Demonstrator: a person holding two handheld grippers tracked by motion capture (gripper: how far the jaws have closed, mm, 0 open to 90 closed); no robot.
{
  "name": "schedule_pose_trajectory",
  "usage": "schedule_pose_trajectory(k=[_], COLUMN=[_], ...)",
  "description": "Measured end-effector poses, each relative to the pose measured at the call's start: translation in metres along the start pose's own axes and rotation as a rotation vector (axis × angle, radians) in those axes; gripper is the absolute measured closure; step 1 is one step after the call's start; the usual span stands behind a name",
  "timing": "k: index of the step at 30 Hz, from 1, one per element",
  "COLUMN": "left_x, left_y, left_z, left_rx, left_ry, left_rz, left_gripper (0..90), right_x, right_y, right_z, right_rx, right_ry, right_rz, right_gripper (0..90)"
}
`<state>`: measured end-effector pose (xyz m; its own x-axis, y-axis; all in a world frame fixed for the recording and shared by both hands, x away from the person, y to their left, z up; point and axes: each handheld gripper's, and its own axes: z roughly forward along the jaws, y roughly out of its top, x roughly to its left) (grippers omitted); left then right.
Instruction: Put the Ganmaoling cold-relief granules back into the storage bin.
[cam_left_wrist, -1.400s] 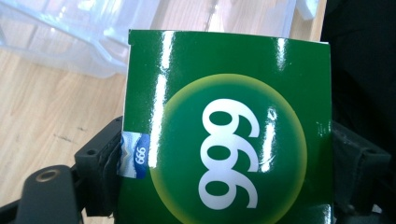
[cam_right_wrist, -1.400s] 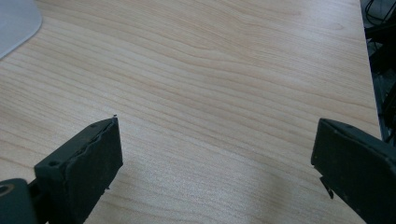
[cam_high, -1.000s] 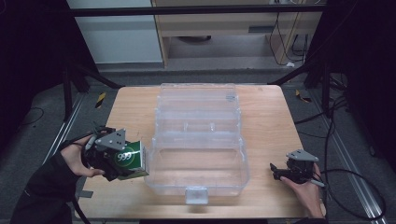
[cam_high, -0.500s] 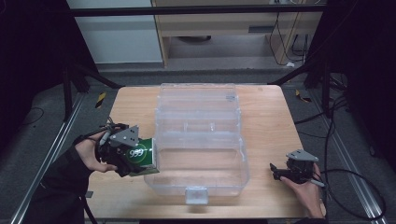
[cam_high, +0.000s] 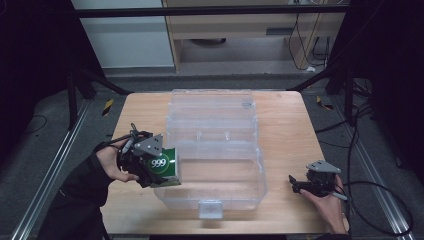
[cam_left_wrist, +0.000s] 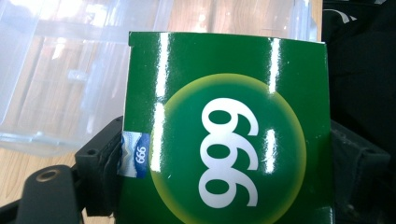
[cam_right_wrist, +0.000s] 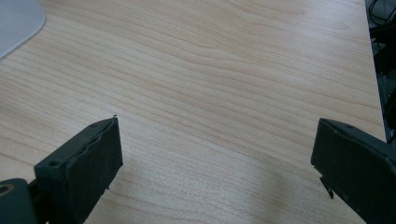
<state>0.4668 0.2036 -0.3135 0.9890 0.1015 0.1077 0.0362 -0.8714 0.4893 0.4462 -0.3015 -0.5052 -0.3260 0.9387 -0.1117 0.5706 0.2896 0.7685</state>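
Note:
A green box (cam_high: 164, 165) printed with a white "999" in a yellow-green disc (cam_left_wrist: 229, 126) is clamped between the black jaws of my left gripper (cam_high: 150, 169). It hangs at the left rim of a clear plastic bin (cam_high: 215, 150) that stands in the middle of the wooden table (cam_high: 285, 125). The bin's clear wall (cam_left_wrist: 60, 79) lies just beyond the box in the left gripper view. My right gripper (cam_high: 300, 184) rests low at the table's front right, jaws wide apart over bare wood (cam_right_wrist: 210, 93), holding nothing.
The bin has an open lid (cam_high: 210, 102) lying back toward the far side and a latch (cam_high: 210, 209) at the front. A corner of the bin (cam_right_wrist: 18, 23) shows in the right gripper view. Cables (cam_high: 370, 200) trail off the table's right edge.
My left gripper has carried the green box to the right, from beside the bin up to its left rim. The right gripper has stayed where it was.

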Motion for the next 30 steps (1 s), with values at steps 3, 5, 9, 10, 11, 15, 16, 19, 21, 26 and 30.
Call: schedule_pose_trajectory(k=[3,5,9,10,11,15,16,19,21,26,30], left_x=[0.0,0.0,0.001,0.001,0.001,0.002,0.002,0.002,0.002,0.003,0.0], left_y=[0.002,0.003,0.005,0.006,0.006,0.008,0.008,0.008,0.008,0.006,0.004], left_z=[0.004,0.006,0.011,0.014,0.015,0.021,0.022,0.026,0.029,0.035,0.04], left_rx=[0.0,0.002,0.002,0.003,0.003,0.01,0.011,0.012,0.014,0.018,0.039], left_ry=[-0.003,-0.004,-0.01,-0.012,-0.013,-0.023,-0.024,-0.03,-0.033,-0.038,-0.045], left_rz=[0.005,0.006,0.014,0.014,0.015,0.016,0.019,0.019,0.019,0.016,-0.011], left_gripper=[14.8,14.8,14.8,14.8,14.8,14.8,14.8,14.8,14.8,14.8,14.8], right_x=[0.0,0.0,0.0,0.0,0.0,0.0,0.0,0.0,0.0,0.0,0.001], right_y=[0.0,0.0,0.0,0.0,0.0,0.0,0.0,0.0,0.0,0.0,0.0], right_z=[0.0,0.0,0.0,0.0,0.0,0.0,0.001,0.0,0.0,0.001,0.001], right_rx=[-0.001,0.0,0.001,0.001,0.001,0.002,0.001,0.001,0.003,0.002,0.006], right_ry=[0.002,0.002,0.003,0.002,0.003,0.004,0.005,0.006,0.005,0.006,0.006], right_rz=[0.003,0.0,-0.001,-0.003,-0.001,-0.001,-0.001,-0.002,-0.003,-0.004,-0.005], right_gripper=[2.4,2.4,2.4,2.4,2.4,2.4,2.4,2.4,2.4,2.4,2.4])
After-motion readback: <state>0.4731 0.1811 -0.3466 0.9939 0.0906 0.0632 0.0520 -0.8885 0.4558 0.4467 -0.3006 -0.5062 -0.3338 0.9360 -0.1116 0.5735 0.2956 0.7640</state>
